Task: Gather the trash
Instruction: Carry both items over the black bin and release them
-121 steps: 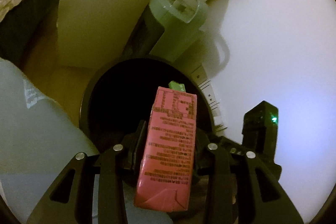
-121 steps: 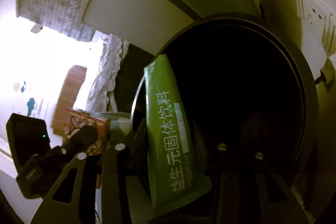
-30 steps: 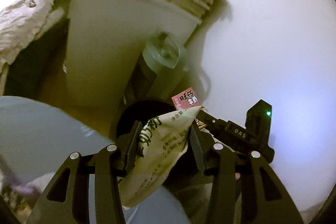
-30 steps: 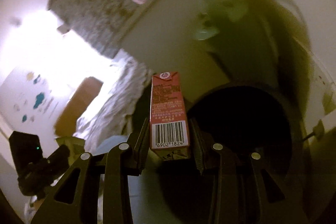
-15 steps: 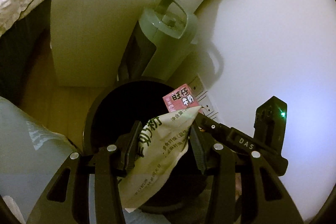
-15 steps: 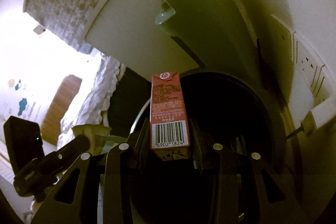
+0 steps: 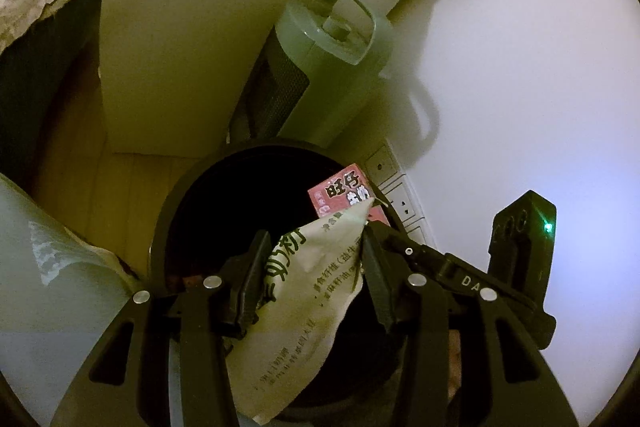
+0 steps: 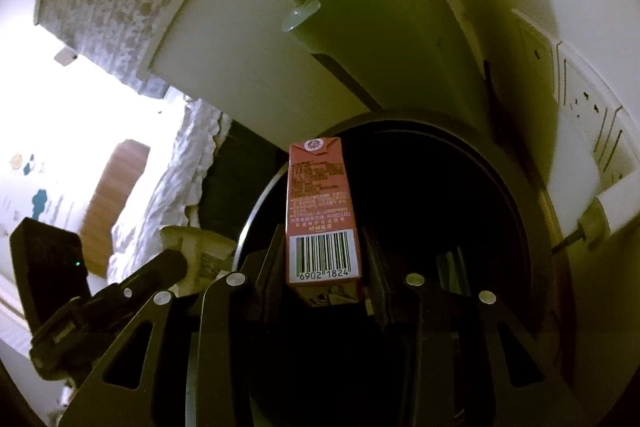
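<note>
Dim yellowish light falls on a wooden floor (image 7: 96,195) beside a white wall (image 7: 520,67), where a round black waste bin (image 7: 168,227) gapes beneath both tools. Nearest in the left wrist view, the left gripper (image 7: 314,267) is clenched on a crumpled cream plastic pouch with dark print (image 7: 304,307), which hangs over the bin's mouth. At about one o'clock from it, the right gripper (image 8: 322,259) clasps a slim red drink carton with a barcode (image 8: 320,215), upright and also above the opening; the same carton shows in the left view at one o'clock, over the far rim. Beyond the bin, at twelve o'clock, stands a pale green tower appliance with a top handle (image 7: 320,67), leaning against a white cabinet panel (image 7: 200,27). White wall sockets (image 7: 396,187) sit at two o'clock.

Both pieces look carried to the bin but not yet dropped, so the release is what remains for these two. The bin's inside is almost black; only vague reddish shapes show near its bottom, so how much rubbish it holds cannot be told. Whether more litter lies elsewhere is out of view.
</note>
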A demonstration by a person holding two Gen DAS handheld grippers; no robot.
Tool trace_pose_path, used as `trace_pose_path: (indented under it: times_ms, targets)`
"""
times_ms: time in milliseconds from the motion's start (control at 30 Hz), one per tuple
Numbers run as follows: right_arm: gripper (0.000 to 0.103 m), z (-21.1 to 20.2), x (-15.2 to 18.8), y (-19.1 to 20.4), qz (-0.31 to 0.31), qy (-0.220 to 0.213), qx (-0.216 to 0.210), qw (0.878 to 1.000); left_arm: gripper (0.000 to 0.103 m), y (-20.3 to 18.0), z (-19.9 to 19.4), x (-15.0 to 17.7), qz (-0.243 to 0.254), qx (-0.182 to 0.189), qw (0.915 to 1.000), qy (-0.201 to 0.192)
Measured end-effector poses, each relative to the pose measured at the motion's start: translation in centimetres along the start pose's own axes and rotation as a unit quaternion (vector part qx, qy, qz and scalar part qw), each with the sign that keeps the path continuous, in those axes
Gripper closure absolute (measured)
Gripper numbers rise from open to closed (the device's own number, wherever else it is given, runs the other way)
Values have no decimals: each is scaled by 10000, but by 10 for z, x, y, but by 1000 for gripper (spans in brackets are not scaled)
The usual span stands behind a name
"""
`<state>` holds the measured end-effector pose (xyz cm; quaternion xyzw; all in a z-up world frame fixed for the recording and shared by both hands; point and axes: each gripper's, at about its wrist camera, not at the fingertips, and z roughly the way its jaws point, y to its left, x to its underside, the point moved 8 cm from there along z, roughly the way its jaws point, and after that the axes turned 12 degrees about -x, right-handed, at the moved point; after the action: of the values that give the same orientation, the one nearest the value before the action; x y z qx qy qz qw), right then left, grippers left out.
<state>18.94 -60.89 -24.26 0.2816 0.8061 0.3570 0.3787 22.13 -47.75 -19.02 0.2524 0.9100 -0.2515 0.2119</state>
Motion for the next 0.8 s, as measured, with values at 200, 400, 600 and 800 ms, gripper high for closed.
trace_pose_path:
  times_ms: [200, 400, 600, 800]
  targets:
    - [65, 0, 0, -4, 163, -14, -23, 9999, 14, 2, -4, -1, -112, -93, 9999, 32]
    - [44, -4, -2, -9, 335, -205, -21, 9992, 13, 4, -16, 3, -222, -116, 9997, 22]
    - [44, -2, 0, -3, 149, -190, 7, 9997, 13, 3, -76, 12, -112, -82, 9992, -384]
    - [44, 3, 14, 38, -888, 5, 68, 9960, 13, 42, -175, 48, -227, -344, 9938, -1032]
